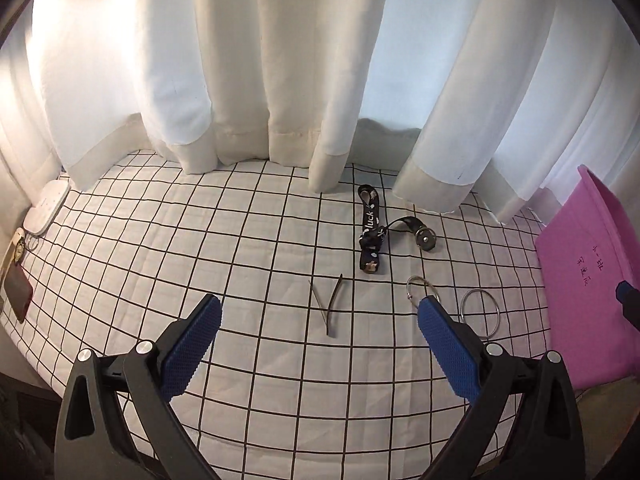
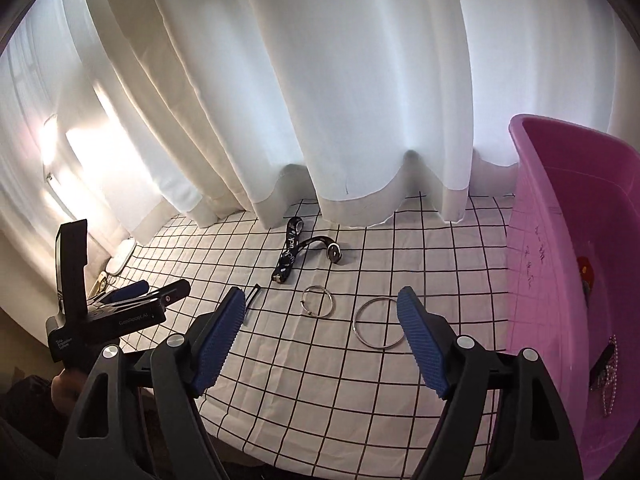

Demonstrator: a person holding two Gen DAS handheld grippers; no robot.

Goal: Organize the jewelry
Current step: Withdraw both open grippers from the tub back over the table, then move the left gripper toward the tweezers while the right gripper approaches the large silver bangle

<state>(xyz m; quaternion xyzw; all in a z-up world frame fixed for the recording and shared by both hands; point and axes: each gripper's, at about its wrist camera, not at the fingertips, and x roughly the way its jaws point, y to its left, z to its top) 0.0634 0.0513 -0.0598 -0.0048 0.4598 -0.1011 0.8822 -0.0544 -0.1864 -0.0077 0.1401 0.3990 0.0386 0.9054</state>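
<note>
On the black-and-white checked cloth (image 1: 240, 240) lie a black printed strap with a metal clasp (image 1: 370, 236) (image 2: 288, 248), a thin V-shaped hair clip (image 1: 326, 308) (image 2: 252, 300), a small metal ring (image 1: 420, 277) (image 2: 332, 302) and a larger metal ring (image 1: 462, 312) (image 2: 355, 324). My left gripper (image 1: 320, 306) hangs open above the hair clip, holding nothing. My right gripper (image 2: 322, 298) is also open and holds nothing, above the two rings. A pink bin (image 1: 580, 280) (image 2: 540, 280) stands at the right, with a pearl string (image 2: 610, 380) inside.
White curtains (image 1: 280, 80) hang down to the cloth's far edge. A white flat device (image 1: 46, 208) and a brown case (image 1: 18, 288) lie at the far left. The left gripper's body (image 2: 120, 312) shows at the left of the right wrist view.
</note>
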